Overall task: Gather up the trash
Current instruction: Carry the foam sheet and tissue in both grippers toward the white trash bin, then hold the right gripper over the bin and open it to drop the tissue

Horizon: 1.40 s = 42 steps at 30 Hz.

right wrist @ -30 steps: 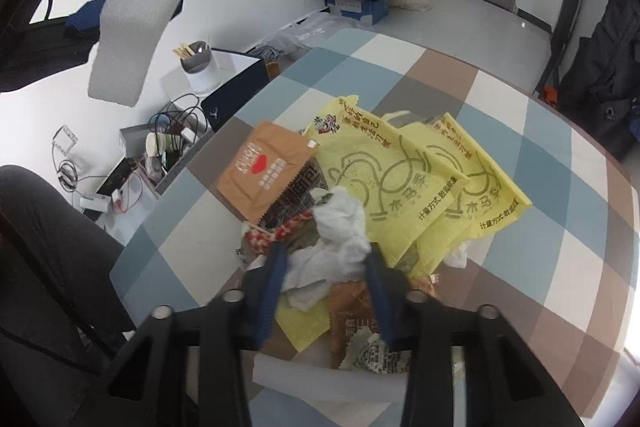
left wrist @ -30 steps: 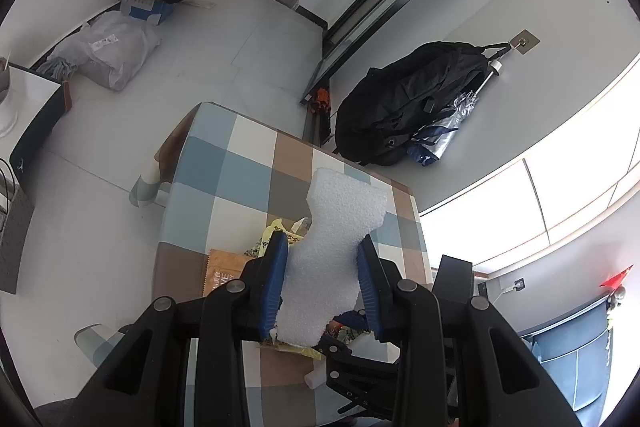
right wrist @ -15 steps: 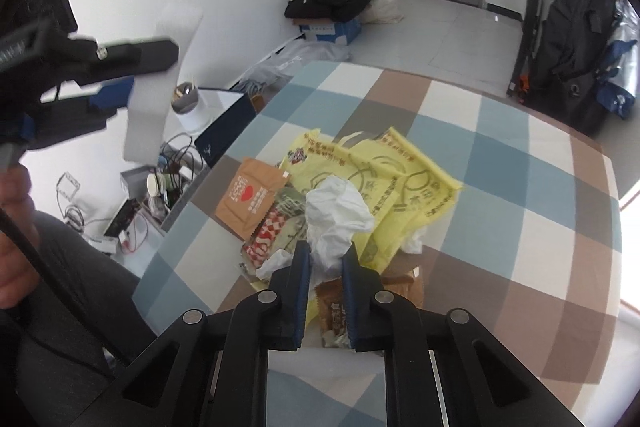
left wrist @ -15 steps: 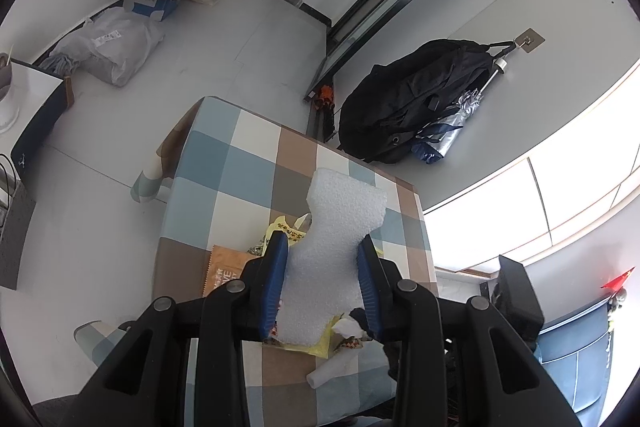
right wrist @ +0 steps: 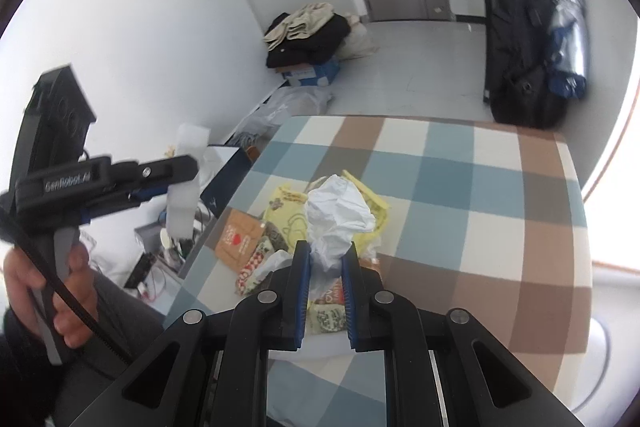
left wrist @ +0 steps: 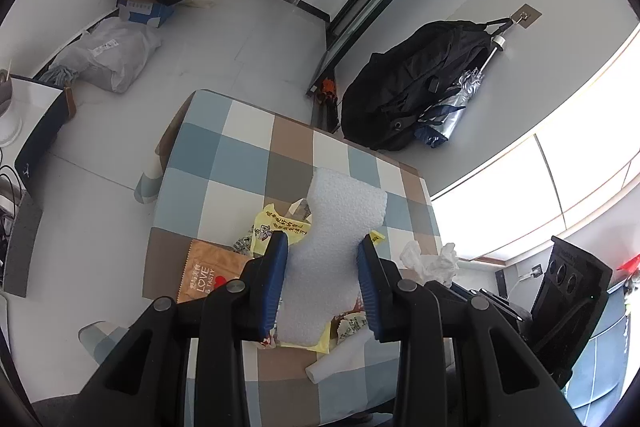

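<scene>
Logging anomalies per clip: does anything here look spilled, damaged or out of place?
Nothing spilled or damaged. Wrappers, yellow bags and a brown packet lie heaped on the checked table, as expected. The left gripper holds a foam piece; the right gripper pinches crumpled white paper.

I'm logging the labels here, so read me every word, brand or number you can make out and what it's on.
"GenRobot.AI": side of the left gripper, seen from the right wrist.
"LOVE" and "TASTY", beside a red heart: orange packet.
Yellow bags: red and dark Chinese print, too small to read.
Small wrappers: print too blurred to read.
Blue box on the floor: label too small to read.
</scene>
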Available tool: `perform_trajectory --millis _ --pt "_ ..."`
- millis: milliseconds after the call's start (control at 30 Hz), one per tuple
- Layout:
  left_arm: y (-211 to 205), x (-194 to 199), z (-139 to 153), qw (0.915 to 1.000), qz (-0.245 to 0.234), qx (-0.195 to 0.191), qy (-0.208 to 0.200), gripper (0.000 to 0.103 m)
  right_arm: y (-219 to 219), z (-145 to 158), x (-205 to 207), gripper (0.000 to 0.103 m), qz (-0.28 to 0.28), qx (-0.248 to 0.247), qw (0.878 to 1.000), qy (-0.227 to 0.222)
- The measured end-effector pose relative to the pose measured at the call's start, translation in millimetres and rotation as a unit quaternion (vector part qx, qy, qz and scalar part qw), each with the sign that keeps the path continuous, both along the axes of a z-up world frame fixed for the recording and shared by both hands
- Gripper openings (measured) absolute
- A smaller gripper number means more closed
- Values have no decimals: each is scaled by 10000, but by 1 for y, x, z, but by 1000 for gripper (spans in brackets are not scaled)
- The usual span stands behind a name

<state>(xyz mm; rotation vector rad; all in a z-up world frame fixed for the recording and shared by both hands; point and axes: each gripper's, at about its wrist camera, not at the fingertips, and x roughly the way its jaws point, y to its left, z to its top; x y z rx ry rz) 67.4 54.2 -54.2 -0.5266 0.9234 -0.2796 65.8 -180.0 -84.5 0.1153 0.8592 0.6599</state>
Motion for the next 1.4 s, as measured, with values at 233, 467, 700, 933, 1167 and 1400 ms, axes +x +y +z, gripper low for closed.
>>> perform_trajectory --millis 233,467,700,933,1167,1400 --pt "-16 -5 4 9994 -132 281 -160 30 -21 22 -15 14 -67 150 9997 -206" --pt "-54 -8 30 9928 -352 946 -638 30 -63 75 -49 14 -239 382 9959 -779" --pt "-104 -7 61 9875 -727 1021 -958 30 -123 116 -74 14 -767 661 9881 -1161" --pt "-174 -4 81 9804 -1228 973 -1199 30 -202 123 -104 14 -1554 843 9754 -1317" --pt "-252 4 83 9724 -1859 861 -1119 30 -284 98 -116 14 -2419 736 9616 -1069" --pt "-322 10 66 9592 -2551 824 -899 30 -338 55 -110 14 -3032 386 9499 -653"
